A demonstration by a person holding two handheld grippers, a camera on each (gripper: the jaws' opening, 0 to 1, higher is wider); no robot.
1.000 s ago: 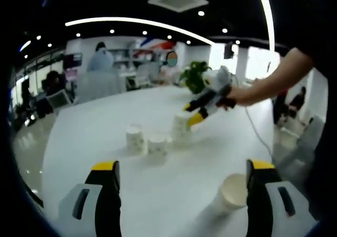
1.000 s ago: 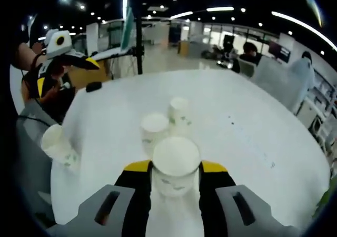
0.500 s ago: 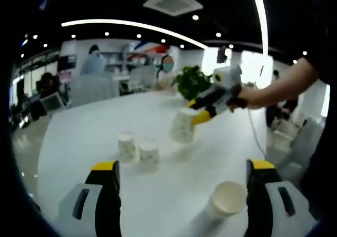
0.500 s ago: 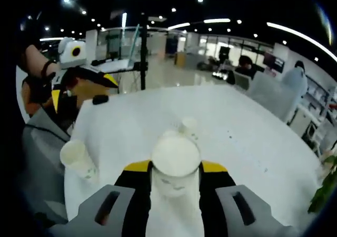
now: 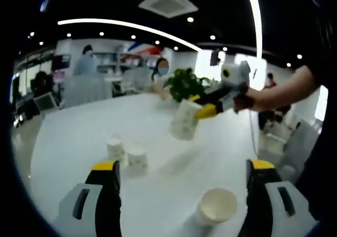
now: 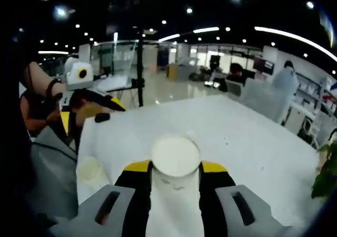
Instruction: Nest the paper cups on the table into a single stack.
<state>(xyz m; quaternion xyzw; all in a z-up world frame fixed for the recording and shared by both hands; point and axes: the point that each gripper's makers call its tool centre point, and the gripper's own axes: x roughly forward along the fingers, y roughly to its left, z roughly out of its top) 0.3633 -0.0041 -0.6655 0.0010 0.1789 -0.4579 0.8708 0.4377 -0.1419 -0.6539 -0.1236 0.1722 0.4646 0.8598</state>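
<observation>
Right hand-held gripper [image 6: 175, 168] held paper cup [image 6: 175, 155] clamped at its sides, raised off surface [image 5: 79, 142], tilted. Two standing cups [image 5: 127, 151] lay below and ahead of it — nearer right hand than left. Left hand-held gripper [image 5: 181, 192] stood wide, holding nothing; lone cup [image 5: 215, 208] upright between its jaws.

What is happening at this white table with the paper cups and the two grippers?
A person holding a gripper in each hand is gathering paper cups to nest them. The right gripper is shut on a held cup, carried in the air above the white table. Two cups stand side by side on the table, and a single cup stands nearer the open left gripper, which holds nothing. No stack has been started yet.
</observation>
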